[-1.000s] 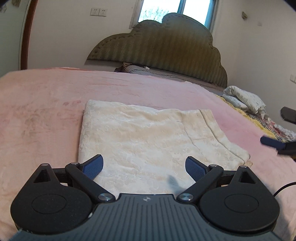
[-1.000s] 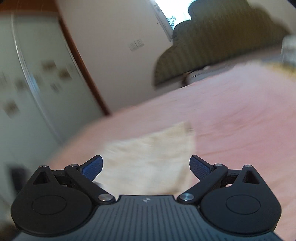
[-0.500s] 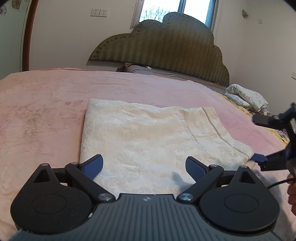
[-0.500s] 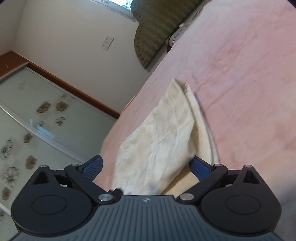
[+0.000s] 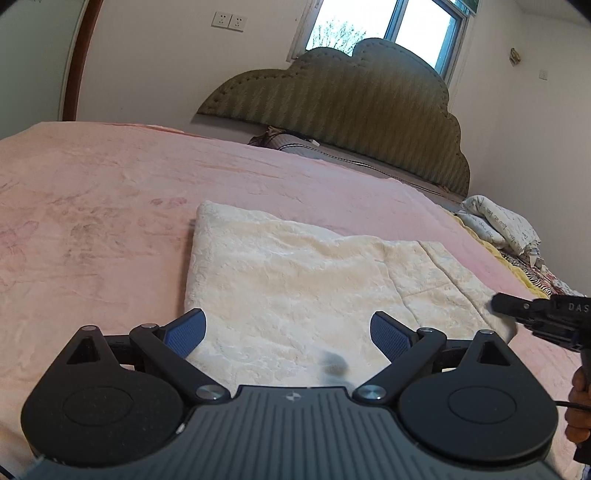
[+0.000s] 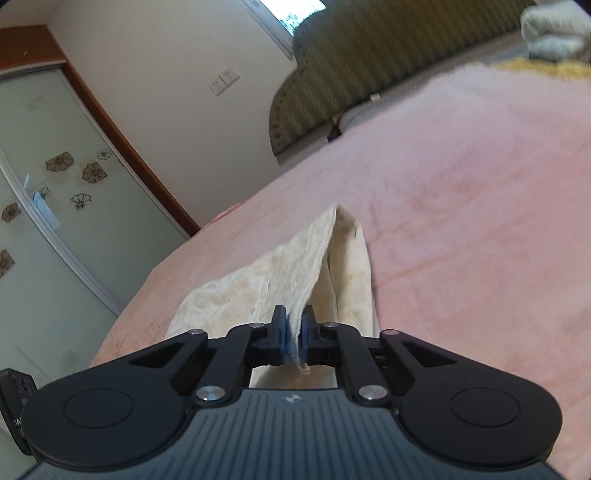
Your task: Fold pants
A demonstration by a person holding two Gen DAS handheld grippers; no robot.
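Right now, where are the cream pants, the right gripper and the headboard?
cream pants (image 5: 295,288), left wrist view, middle of the folded cloth.
right gripper (image 6: 294,334), right wrist view, between the fingertips, shut on the pants' edge.
headboard (image 5: 351,99), left wrist view, padded centre.

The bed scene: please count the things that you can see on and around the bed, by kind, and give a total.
Grippers: 2, the left gripper open, the right gripper shut on the cream pants
Cream pants: 1
Pink blanket: 1
Green headboard: 1
White bundle of bedding: 1
Wall sockets: 2
Total: 8
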